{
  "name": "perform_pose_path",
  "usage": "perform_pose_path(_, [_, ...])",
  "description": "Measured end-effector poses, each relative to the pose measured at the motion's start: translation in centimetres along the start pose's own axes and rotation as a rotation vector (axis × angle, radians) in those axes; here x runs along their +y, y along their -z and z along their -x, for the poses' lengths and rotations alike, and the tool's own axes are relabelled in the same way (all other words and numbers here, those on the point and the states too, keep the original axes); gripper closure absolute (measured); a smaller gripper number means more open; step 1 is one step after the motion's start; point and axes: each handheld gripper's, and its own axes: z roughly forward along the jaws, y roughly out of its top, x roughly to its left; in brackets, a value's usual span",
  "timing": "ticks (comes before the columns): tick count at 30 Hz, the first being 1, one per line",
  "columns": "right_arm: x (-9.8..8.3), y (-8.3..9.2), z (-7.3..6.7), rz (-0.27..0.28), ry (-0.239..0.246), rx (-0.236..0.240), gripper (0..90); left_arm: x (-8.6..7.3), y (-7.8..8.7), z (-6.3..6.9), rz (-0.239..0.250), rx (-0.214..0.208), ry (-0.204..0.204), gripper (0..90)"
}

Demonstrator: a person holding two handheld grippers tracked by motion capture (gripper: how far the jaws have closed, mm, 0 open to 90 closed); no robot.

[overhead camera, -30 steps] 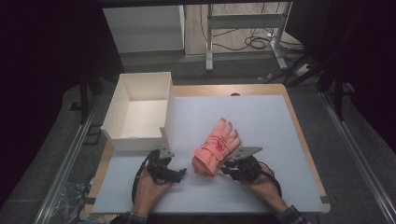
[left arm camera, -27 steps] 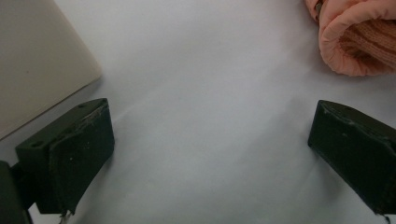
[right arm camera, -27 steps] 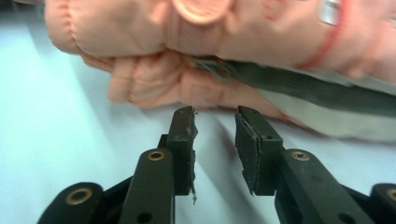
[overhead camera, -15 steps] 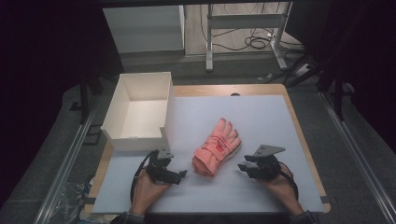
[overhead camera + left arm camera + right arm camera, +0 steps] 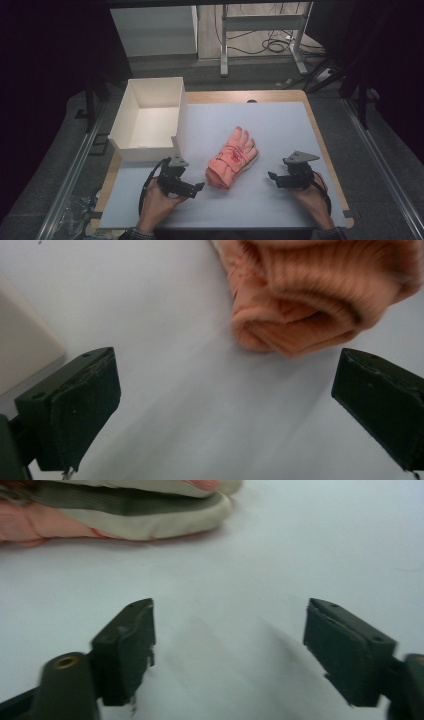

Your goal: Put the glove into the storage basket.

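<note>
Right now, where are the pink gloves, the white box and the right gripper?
pink gloves (image 5: 233, 158): high view, on the printed back.
white box (image 5: 146, 151): high view, on its near wall.
right gripper (image 5: 271, 178): high view, between its open jaws.

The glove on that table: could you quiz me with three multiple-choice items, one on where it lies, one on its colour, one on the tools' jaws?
1. Where does the glove lie?
A. inside the box
B. on the mat, between the two grippers
C. on the floor

2. What colour is the glove?
A. blue
B. black
C. pink-orange

3. How do the right gripper jaws stand?
A. open, nothing between them
B. shut on the glove
C. shut on the box

Answers:
1 B: in the high view it rests on the mat, right of the box, with the left gripper on its other side.
2 C: pink-orange knit with red print.
3 A: its jaws have just been opening; the right gripper view shows bare mat between them.
</note>
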Motion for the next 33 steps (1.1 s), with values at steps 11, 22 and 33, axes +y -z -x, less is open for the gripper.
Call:
perform_pose_path(11, [-0.5,-0.5,0.9,-0.050,-0.024,-0.025,9.7,4.6,-0.3,2.0,-0.023,-0.011,-0.057,0.0])
perform_pose_path(22, [-0.5,-0.6,1.2,-0.051,-0.038,-0.010,9.4,8.3,-3.3,4.0,-0.033,-0.016,-0.094,0.0])
perform_pose_path(33, [-0.6,-0.7,1.2,-0.050,-0.039,-0.009,9.5,9.2,-7.7,5.1,-0.126,0.075,-0.100,0.0])
